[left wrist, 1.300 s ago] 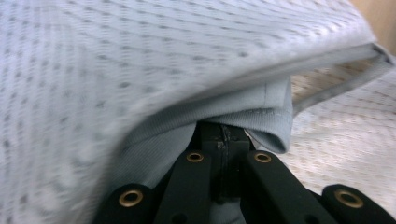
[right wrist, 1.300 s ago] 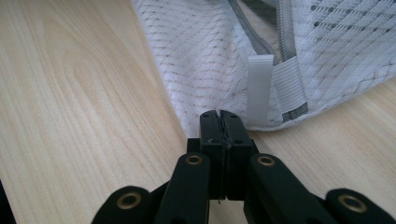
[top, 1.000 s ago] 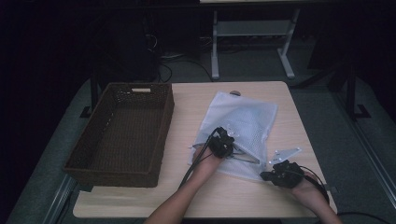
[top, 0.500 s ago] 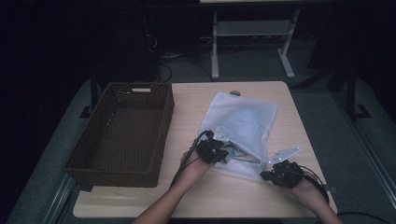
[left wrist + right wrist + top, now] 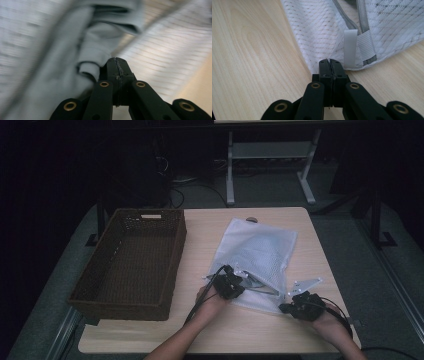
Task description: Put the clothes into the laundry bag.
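Counter (image 5: 280, 227): light wood. A dark wicker basket (image 5: 131, 262) sits well off beyond the left claw (image 5: 231, 283), on its outer side. The basket interior looks bare; nothing seen in it.

White mesh laundry bag (image 5: 257, 255) lies flat on the counter, stretching away ahead of both claws, its zippered edge nearest them. The zipper (image 5: 352, 23) appears partly open near the right claw (image 5: 295, 305).

Grey garment (image 5: 95, 50), folded, cuff visible, sits just in front of the left claw's tips, at the bag's mouth. The view is blurred, so I cannot tell how much is inside.

Left claw: clenched, apparently pinching the garment's fabric. Right claw (image 5: 330, 62): clenched on the bag's near corner, beside a white loop tab (image 5: 350, 47), pinning it.

Judgement: loading is mid-way. The bag is held and the garment is at the opening; pushing it fully in and zipping remain.
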The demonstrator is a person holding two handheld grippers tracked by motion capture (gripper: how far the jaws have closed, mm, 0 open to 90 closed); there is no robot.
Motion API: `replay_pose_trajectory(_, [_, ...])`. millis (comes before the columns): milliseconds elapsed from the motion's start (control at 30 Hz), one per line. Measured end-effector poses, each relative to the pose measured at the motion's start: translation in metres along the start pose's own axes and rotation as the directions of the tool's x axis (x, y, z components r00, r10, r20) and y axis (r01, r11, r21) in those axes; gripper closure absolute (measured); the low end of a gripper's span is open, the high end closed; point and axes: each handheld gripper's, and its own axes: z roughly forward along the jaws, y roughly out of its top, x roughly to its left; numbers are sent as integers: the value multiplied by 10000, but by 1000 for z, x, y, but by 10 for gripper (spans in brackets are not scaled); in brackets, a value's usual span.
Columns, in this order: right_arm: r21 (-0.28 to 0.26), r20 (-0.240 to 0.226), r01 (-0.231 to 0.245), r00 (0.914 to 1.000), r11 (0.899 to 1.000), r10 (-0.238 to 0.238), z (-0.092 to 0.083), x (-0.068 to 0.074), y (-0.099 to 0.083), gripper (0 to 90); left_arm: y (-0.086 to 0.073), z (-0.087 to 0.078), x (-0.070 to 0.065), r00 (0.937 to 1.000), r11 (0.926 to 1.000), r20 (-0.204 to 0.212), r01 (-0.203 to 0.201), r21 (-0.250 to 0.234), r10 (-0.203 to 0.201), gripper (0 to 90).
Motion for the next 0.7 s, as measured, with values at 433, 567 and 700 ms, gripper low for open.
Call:
replay_pose_trajectory(433, [100,-13,-8,10000,9999,8,-2,-3,-2,891,12,13,43,9793,9942,-1744,950,-507,-1025,898])
replay_pose_trajectory(567, [104,30,-89,10000,9999,88,-4,-5,-4,891,12,14,58,9658,9910,-2234,1230,-519,-1316,898])
replay_pose_trajectory(700, [57,107,-188,9998,9998,187,-6,-9,-6,891,8,12,67,9572,9882,-2460,1432,-550,-1524,899])
